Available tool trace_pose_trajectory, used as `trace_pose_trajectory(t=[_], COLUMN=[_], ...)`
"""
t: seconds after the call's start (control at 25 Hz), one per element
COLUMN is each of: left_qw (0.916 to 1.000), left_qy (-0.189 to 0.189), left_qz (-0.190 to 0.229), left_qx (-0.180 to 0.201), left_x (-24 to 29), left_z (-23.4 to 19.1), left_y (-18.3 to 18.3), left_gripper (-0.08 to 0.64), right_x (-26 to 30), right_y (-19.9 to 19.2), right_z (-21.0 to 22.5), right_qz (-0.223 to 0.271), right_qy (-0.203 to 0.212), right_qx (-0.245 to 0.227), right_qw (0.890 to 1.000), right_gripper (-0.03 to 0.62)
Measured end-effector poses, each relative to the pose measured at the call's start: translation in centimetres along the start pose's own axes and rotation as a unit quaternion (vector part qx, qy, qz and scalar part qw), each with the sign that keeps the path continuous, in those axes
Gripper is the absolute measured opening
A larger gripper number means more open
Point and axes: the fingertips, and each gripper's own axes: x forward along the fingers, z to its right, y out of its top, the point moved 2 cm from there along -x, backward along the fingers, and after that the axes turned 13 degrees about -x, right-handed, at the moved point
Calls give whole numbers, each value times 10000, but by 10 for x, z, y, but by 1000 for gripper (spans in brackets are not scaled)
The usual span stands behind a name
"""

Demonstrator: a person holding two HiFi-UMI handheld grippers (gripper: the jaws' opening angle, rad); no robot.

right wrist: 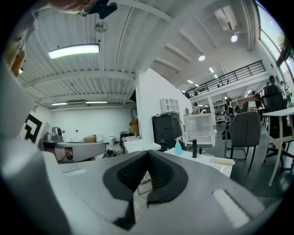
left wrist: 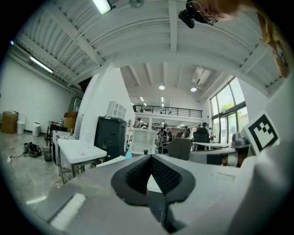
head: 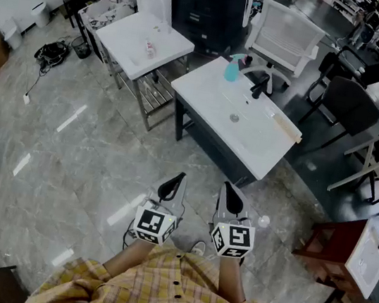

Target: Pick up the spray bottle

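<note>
The spray bottle (head: 232,69) is teal and stands at the far corner of a white sink counter (head: 213,90), well ahead of both grippers. It shows small in the left gripper view (left wrist: 128,152) and in the right gripper view (right wrist: 178,147). My left gripper (head: 173,180) and right gripper (head: 232,191) are held side by side over the floor, close to the person's body and short of the counter's near edge. Both are shut with nothing between the jaws, as the left gripper (left wrist: 150,158) and right gripper (right wrist: 148,153) show in their own views.
A black faucet (head: 259,87) and a wooden stick (head: 286,127) are on the counter. A second white sink table (head: 143,40) stands to the left, a white chair (head: 287,31) behind, black chairs (head: 351,101) and a red stool (head: 334,249) at the right.
</note>
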Motion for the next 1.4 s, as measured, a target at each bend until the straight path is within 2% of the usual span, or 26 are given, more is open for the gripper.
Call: trace_pose_trajectory(t=[0.24,0.4,0.64,0.92,1.08,1.4], left_qw=[9993,9985,9982,9979,9973,9958], left_qy=[-299,-472,-579,-593,-610,-761], left_qz=[99,156,12,-184,-275,-460], left_qx=[213,243,130,208,298,233], left_x=[2,5,27,91,148,276], left_z=[-24,-46,-75,-126,-156,-200], left_y=[19,30,25,28,47,87], left_gripper=[0,0,0,0,0,0], right_x=[28,44,78,160,222,337], right_y=[10,16,11,3,7,36], right_z=[-15,-30,-34,-15,11,79], right_qz=[116,177,69,93,28,26], right_qy=[-205,-292,-323,-346,-388,-542], right_qx=[162,235,176,237,288,364], right_qw=[9996,9991,9993,9991,9988,9979], right_gripper=[-2,2,2,2,2,2])
